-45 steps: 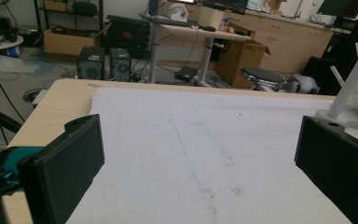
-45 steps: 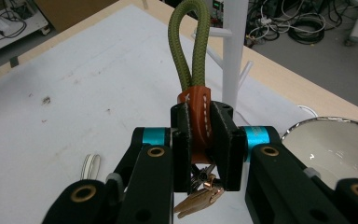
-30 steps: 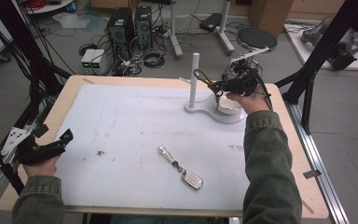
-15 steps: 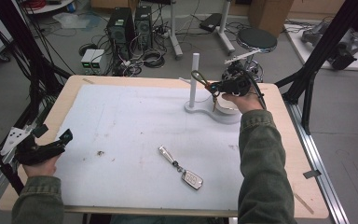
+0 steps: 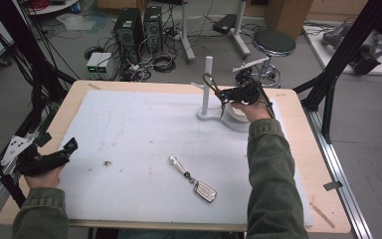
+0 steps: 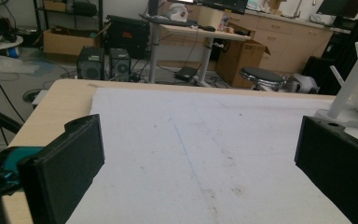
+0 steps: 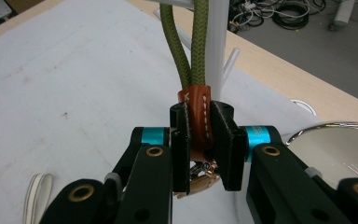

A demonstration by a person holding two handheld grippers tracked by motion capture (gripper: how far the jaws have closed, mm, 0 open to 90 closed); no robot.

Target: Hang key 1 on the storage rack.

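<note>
My right gripper (image 5: pixel 227 93) (image 7: pixel 200 135) is shut on the brown leather wrap (image 7: pixel 196 112) of a keychain. Its olive green rope loop (image 5: pixel 210 81) (image 7: pixel 186 46) rises from the jaws and lies against the post of a white peg stand (image 5: pixel 208 64) (image 7: pixel 216 42). Whether the loop goes round a peg I cannot tell. A brass clasp hangs below the jaws. My left gripper (image 5: pixel 69 147) (image 6: pixel 200 163) rests at the table's left edge, open, with nothing between its fingers. The stand (image 6: pixel 349 88) shows far right in the left gripper view.
A car key fob (image 5: pixel 205 191) with a metal strap end (image 5: pixel 178 163) lies on the white mat (image 5: pixel 129 124), front centre. A round white-rimmed mirror (image 5: pixel 236 119) (image 7: pixel 335 144) sits beside the stand's base. A small dark speck (image 5: pixel 107 163) lies on the mat.
My right gripper has shifted slightly left and down toward the stand's post, carrying the rope loop. The left gripper has stayed put.
</note>
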